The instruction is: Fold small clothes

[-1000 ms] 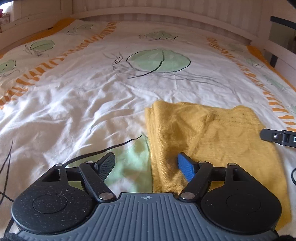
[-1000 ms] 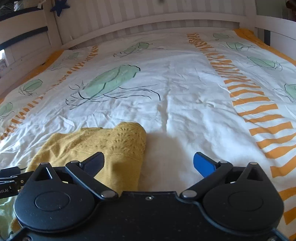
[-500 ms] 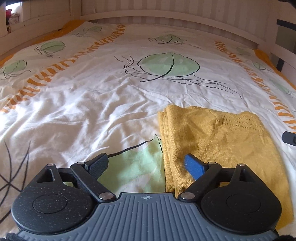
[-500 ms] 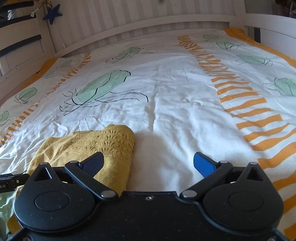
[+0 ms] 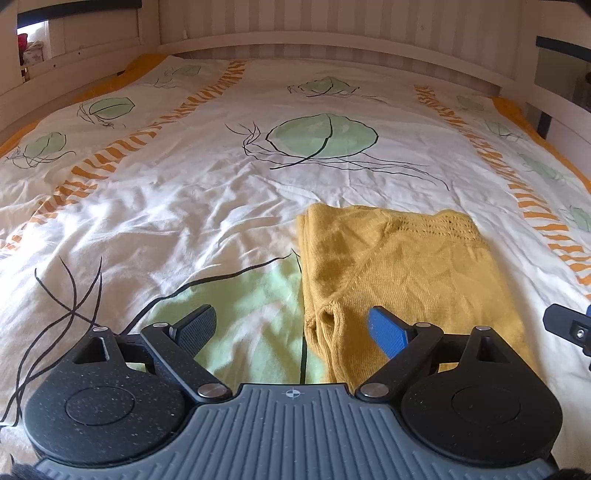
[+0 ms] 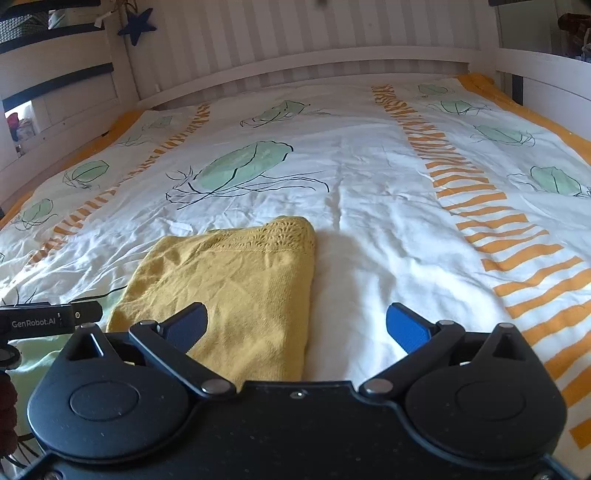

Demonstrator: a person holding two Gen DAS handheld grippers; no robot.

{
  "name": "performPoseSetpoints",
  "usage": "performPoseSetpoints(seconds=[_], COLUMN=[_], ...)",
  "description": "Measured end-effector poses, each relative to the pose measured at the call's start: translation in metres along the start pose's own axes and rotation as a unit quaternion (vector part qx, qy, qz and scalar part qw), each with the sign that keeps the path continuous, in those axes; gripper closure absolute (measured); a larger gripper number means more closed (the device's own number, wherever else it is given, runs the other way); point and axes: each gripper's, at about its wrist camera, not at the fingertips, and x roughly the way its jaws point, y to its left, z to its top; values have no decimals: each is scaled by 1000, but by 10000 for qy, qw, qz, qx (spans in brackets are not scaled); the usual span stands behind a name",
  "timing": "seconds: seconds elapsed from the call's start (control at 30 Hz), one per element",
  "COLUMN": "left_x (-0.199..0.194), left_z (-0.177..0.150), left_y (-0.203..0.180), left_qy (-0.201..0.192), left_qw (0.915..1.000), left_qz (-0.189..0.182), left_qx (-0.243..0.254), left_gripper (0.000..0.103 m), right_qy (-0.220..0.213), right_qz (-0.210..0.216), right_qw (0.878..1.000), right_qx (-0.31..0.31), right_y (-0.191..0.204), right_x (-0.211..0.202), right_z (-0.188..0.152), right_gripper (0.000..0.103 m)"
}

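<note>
A mustard-yellow knitted garment (image 5: 399, 266) lies folded into a rough rectangle on the bed; the right wrist view shows it (image 6: 236, 280) left of centre. My left gripper (image 5: 291, 330) is open and empty, hovering above the garment's near left edge. My right gripper (image 6: 295, 326) is also open and empty, raised over the garment's near right edge. Neither touches the cloth. Part of the right gripper (image 5: 569, 328) shows at the right edge of the left wrist view, and part of the left gripper (image 6: 48, 319) at the left edge of the right wrist view.
The bed carries a white duvet (image 5: 184, 206) printed with green leaves and orange stripes. A white slatted headboard (image 6: 295, 66) runs along the far end, with white side rails (image 5: 554, 110) to the left and right. A blue star (image 6: 138, 26) hangs at upper left.
Both grippers have pulled back and up from the yellow garment, so more of it shows. The left jaws have spread a little wider. The garment lies still.
</note>
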Motion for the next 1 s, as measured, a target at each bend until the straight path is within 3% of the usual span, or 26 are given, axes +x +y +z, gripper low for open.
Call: performPoseSetpoints(seconds=[0.23,0.5,1.0], left_x=[-8,-17,-30], left_z=[-8,-19,-31], left_y=[6,5,2], left_qy=[171,255,407], left_qw=[9998,9996,9991], left_qz=[62,150,115], left_qx=[-78,6,69], left_gripper=[13,13,13], right_qy=[187,451,586], right_qz=[-701,-185,-112], right_qw=[9972,9988,9981], right_qx=[-157,-77,-162], right_y=[18,17,18], right_x=[-12,-23,-32], right_z=[-7,-21,-29], right_gripper=[1,1,1])
